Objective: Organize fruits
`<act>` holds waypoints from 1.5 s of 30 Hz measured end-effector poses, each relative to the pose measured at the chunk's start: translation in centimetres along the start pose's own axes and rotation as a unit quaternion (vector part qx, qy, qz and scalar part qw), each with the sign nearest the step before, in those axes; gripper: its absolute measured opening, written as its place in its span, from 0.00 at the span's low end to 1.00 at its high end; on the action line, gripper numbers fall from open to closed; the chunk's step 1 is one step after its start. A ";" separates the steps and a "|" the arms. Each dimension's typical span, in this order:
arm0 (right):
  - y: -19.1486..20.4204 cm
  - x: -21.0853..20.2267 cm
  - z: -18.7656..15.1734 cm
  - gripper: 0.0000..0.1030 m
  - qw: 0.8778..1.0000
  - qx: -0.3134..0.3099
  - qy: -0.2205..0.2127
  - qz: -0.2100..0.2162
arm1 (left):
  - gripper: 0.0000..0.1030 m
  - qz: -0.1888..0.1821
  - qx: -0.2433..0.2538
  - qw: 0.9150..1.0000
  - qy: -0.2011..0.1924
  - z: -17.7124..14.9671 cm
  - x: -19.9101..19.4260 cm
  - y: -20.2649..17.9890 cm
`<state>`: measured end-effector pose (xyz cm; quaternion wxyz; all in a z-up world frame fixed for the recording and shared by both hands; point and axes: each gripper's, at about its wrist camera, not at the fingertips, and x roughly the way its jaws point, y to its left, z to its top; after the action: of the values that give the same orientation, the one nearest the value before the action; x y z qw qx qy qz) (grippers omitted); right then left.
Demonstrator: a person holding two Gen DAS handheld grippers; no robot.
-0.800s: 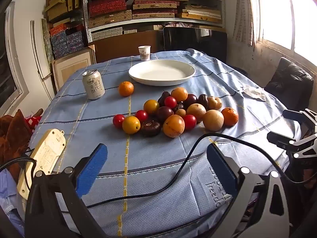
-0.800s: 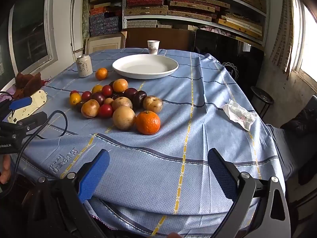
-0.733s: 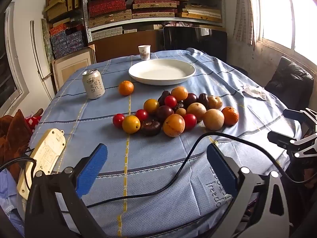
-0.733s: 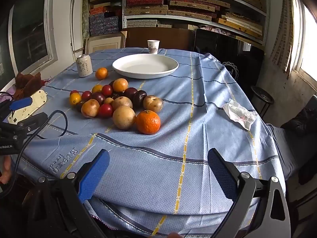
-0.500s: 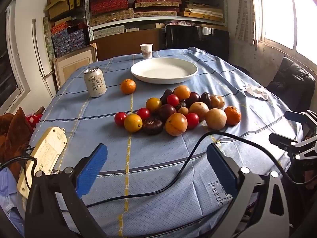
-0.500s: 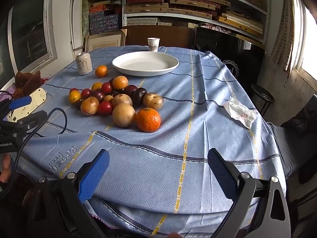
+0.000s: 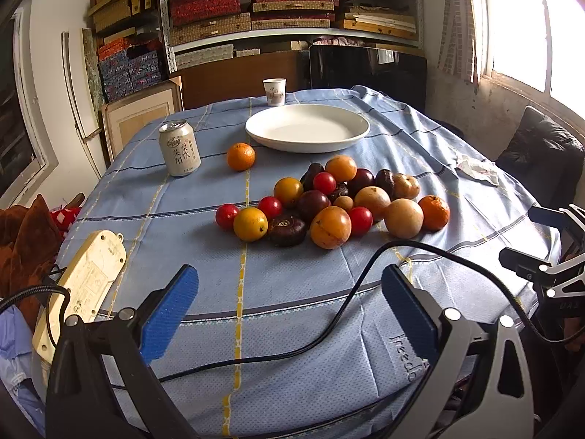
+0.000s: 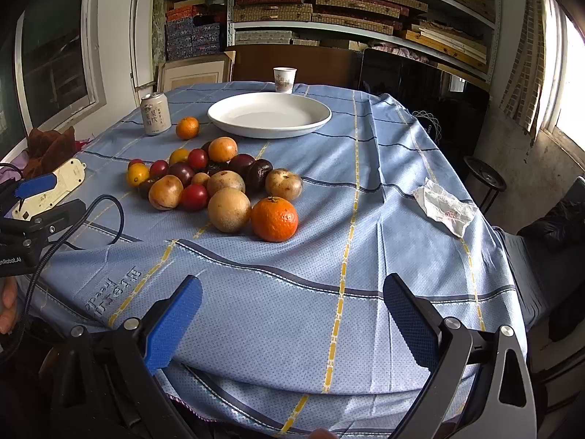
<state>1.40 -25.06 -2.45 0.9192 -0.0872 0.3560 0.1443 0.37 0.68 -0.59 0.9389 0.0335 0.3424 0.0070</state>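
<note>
A pile of several fruits (image 7: 331,201) lies mid-table on the blue cloth: oranges, red tomatoes, dark plums, tan round fruits. It also shows in the right wrist view (image 8: 215,183). A lone orange (image 7: 241,156) sits apart near the empty white plate (image 7: 347,139), which also shows in the right wrist view (image 8: 314,124). My left gripper (image 7: 289,300) is open and empty above the near table edge. My right gripper (image 8: 292,307) is open and empty at the near right side, short of a big orange (image 8: 274,218).
A drink can (image 7: 179,153) stands left of the lone orange. A paper cup (image 7: 274,91) stands behind the plate. A power strip (image 7: 84,278) lies at the left edge, a black cable (image 7: 329,325) crosses the near cloth, and a crumpled tissue (image 8: 444,209) lies right.
Both grippers have moved slightly forward toward the fruit pile and stayed open. No fruit has moved.
</note>
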 end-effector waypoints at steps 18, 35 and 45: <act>0.1 0.3 -0.1 0.97 1.000 -0.002 0.005 0.000 | 0.96 0.001 -0.001 1.000 0.001 -0.1 0.1 0.1; 0.2 0.4 -0.1 0.97 1.000 -0.006 0.007 -0.002 | 0.96 0.003 -0.002 1.000 0.004 -0.4 0.3 0.2; 0.3 0.4 -0.1 0.97 1.000 -0.005 0.008 -0.001 | 0.96 0.003 -0.002 1.000 0.005 -0.5 0.3 0.2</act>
<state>1.55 -24.70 -2.84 0.9161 -0.0936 0.3623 0.1441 0.30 0.90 -1.18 0.9372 0.0323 0.3472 0.0107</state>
